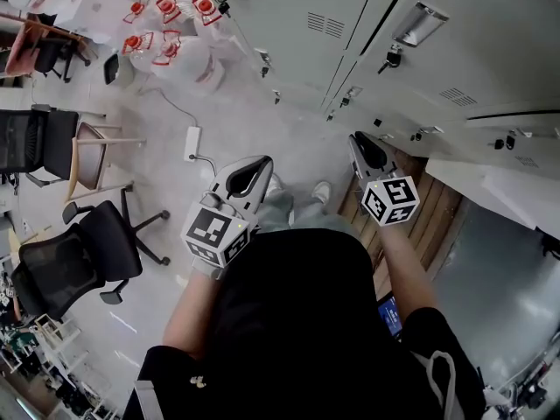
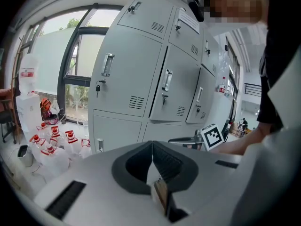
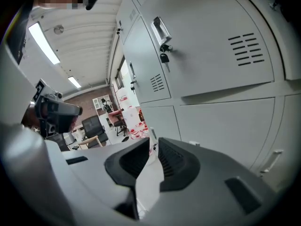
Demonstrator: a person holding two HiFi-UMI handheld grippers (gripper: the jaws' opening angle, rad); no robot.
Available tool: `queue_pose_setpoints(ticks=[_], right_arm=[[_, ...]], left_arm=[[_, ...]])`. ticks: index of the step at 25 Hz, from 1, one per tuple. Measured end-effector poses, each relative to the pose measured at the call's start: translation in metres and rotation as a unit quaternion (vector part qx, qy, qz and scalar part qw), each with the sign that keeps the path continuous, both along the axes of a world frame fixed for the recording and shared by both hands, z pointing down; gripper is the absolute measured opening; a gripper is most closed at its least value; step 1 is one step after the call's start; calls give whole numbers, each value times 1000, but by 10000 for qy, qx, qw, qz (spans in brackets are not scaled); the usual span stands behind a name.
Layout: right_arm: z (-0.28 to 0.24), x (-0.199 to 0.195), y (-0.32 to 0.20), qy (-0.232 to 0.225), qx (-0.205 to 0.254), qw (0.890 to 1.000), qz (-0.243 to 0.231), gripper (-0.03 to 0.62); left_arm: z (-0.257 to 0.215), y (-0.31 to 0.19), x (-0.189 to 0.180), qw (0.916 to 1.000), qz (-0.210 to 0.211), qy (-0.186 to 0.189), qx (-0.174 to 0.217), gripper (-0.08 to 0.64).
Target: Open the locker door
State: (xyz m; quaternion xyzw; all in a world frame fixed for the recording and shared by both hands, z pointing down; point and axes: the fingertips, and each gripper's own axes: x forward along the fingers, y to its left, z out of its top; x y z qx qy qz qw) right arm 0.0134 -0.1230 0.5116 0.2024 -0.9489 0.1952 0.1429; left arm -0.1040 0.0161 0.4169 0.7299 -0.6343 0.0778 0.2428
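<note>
A bank of grey lockers [image 1: 367, 24] stands in front of me, each door with a silver handle and a key lock. In the head view the nearest door handle [image 1: 418, 24] lies beyond my right gripper [image 1: 359, 140], which is shut, holds nothing and stays short of the doors. My left gripper [image 1: 261, 164] is also shut and empty, held level with it over the floor. In the right gripper view a locker door [image 3: 207, 51] with its handle [image 3: 160, 29] and key [image 3: 164, 57] rises above the jaws [image 3: 154, 146]. The left gripper view shows two handled doors [image 2: 107, 64] [image 2: 167, 80] ahead of its closed jaws [image 2: 152, 147].
Black office chairs [image 1: 83, 252] and a wooden chair [image 1: 92, 156] stand on the floor to the left. White bottles with red labels [image 1: 166, 38] are clustered by the window. A power strip [image 1: 192, 143] lies on the floor. A wooden strip [image 1: 433, 213] runs below the lockers at right.
</note>
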Motion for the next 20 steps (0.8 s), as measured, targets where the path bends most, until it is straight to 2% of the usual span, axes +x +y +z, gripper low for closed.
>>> queue_pose_setpoints(ticks=[16, 20], right_arm=[[109, -32, -72, 761, -62, 9927, 930, 61], [136, -42, -88, 856, -200, 9900, 1100, 162]], left_arm=[[30, 16, -37, 9989, 313, 38, -358, 23], [38, 26, -47, 9984, 331, 26, -460, 23]])
